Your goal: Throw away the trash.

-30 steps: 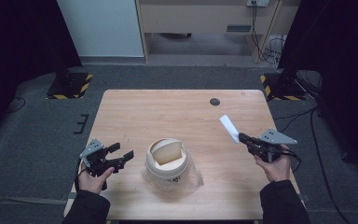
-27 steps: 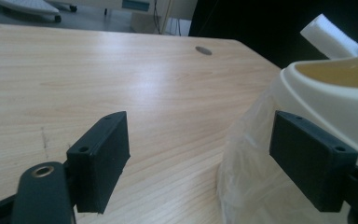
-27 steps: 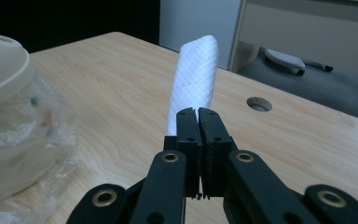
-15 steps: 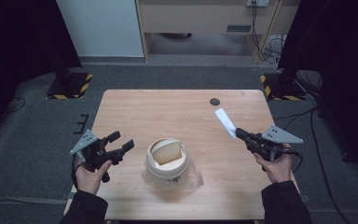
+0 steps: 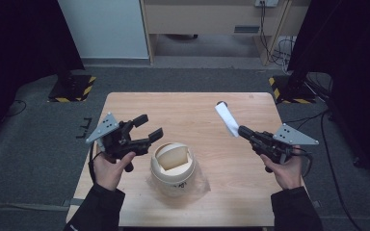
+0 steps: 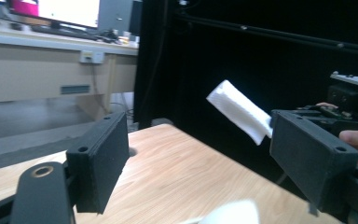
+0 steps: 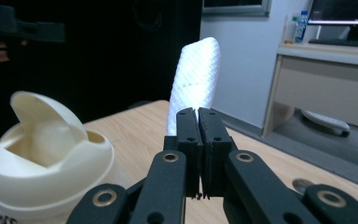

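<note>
The right gripper [image 5: 243,131] pinched a white tissue [image 5: 226,119] above the table [image 5: 192,108]. The left gripper [image 5: 147,131] was wide apart and empty, beside the cream bin [image 5: 173,166].

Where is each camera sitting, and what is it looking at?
High view: above the table, looking down; both forearms, left gripper, right gripper.
Left gripper view: on that gripper, open jaws, facing the tissue.
Right gripper view: on that gripper, jaws shut on the tissue, bin left.
Shared: all show the tissue.

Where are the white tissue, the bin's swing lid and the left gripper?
white tissue [image 7: 195,74]: right gripper view, its middle.
swing lid [image 5: 172,157]: high view, tilted flap.
left gripper [image 5: 148,127]: high view, between its open jaws.
</note>
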The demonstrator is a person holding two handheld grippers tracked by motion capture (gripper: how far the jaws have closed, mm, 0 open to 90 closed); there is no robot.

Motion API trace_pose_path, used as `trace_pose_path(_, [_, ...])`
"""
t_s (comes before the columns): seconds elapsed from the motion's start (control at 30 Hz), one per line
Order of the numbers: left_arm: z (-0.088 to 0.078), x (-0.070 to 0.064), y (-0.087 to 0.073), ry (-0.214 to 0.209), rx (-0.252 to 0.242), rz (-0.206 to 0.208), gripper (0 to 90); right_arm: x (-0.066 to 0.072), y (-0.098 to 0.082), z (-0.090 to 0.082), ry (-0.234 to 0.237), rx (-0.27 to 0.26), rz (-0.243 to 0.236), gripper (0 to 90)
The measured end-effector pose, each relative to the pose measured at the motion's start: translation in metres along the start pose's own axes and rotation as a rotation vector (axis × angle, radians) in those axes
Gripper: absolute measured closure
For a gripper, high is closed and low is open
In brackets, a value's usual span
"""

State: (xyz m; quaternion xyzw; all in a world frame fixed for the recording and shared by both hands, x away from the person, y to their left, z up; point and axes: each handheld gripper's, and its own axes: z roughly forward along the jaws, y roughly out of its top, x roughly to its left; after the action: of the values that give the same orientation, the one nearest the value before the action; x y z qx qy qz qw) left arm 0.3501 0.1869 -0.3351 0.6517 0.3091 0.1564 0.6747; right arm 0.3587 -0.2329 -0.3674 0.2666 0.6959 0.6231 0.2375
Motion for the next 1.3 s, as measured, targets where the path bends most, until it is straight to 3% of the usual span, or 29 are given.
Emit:
trace_pose_path(0.23, [0.033,-0.019,0.006,-0.063,0.016,-0.006,18.8,0.010,0.011,0.002,0.041,-0.041,-0.009,88.1])
trace_pose_path(0.73, [0.075,-0.048,0.013,-0.128,0.015,-0.014,19.0,0.014,0.015,-0.002,0.065,-0.070,-0.011,88.1])
trace_pose_path(1.0, [0.098,-0.056,0.007,-0.145,0.018,-0.058,17.3,0.014,0.019,-0.005,0.073,-0.102,-0.009,88.1])
trace_pose_path(1.3, [0.117,-0.055,0.002,-0.151,0.014,-0.102,14.6,0.016,0.022,-0.007,0.105,-0.134,-0.004,88.1])
